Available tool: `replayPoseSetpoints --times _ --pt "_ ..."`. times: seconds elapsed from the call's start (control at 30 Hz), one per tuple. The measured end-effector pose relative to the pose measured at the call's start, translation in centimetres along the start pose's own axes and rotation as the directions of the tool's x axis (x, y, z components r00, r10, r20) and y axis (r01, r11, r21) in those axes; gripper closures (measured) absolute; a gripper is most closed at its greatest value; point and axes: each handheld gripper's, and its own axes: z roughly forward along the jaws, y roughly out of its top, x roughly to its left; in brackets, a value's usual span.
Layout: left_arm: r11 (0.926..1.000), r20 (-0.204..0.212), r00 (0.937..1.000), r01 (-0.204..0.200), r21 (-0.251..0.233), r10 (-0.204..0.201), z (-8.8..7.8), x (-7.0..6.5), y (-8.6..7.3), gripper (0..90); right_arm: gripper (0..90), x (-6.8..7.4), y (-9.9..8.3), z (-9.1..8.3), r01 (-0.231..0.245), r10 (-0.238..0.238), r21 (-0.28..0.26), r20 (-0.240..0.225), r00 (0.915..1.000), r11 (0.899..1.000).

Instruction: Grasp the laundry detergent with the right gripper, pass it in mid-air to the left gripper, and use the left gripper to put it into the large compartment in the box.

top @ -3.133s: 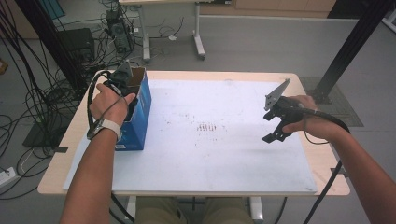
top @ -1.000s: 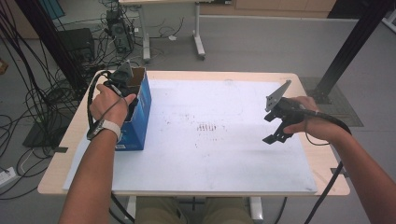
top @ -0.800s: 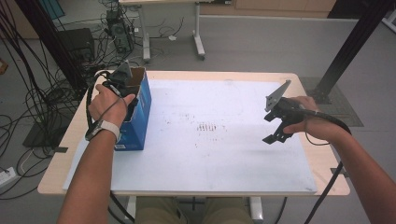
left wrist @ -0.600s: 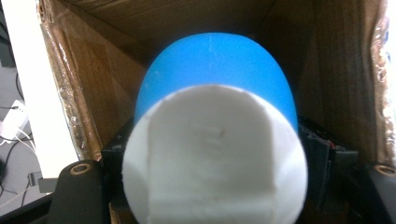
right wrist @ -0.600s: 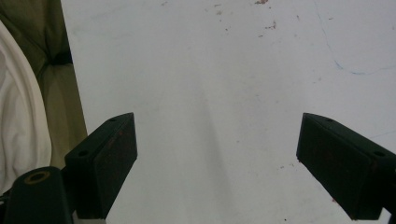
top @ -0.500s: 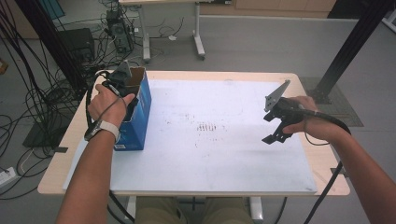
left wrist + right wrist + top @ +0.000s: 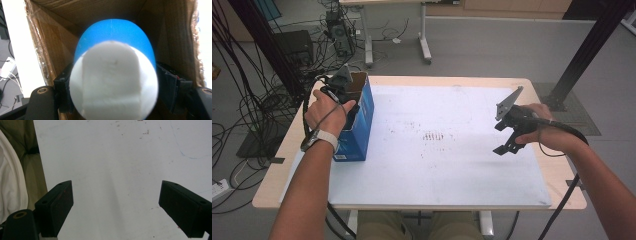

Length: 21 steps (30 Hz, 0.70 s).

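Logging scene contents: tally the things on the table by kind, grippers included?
Grippers: 2 (left gripper, right gripper)
Cardboard box, blue outside: 1
Blue and white object between the left jaws, inside the box: 1
White mat: 1
Total: 5

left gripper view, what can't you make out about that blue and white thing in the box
- Blue and white object: blurred and cut off by the bottom edge; what it is stays unclear.
- Cardboard box floor, left gripper view: hidden behind the object.
- Left gripper jaws, high view: hidden by the hand and the box wall.
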Motion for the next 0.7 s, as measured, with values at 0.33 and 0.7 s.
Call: replayPoseSetpoints --times 0.33,0.7 --pt "0.9997 -0.009 0.9998 -0.016 -0.02 0.016 -0.9 0.1 -0.1 24.4 12.2 0.1 0.3 0.1 0.01 -0.01 0.006 0.0 1.0 1.0" --pt "0.9989 0.012 0.9996 -0.027 -0.039 0.027 -2.8 0.4 -0.1 10.5 12.2 0.3 0.2 0.1 0.006 -0.006 0.012 0.003 1.0 1.0"
